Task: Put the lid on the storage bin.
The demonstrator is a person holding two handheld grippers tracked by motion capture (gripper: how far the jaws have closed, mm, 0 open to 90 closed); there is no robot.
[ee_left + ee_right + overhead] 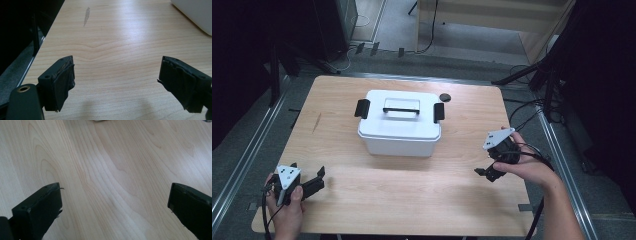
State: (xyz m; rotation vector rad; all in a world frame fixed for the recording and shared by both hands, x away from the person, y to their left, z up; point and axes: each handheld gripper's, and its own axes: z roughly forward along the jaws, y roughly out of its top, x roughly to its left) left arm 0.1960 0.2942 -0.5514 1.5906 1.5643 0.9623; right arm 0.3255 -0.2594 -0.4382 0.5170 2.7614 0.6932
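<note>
Two hand-held grippers flank a lidded white box on a wooden table.

Left gripper [314,181], near-left corner, fingers [58,85] spread and empty; white box [400,122] stands mid-table, far and right of it, long axis left-right, black side latches and top handle; right gripper [486,172], fingers [40,212] spread and empty, sits slightly nearer the box, which lies far-left of it. No legible writing.
</note>
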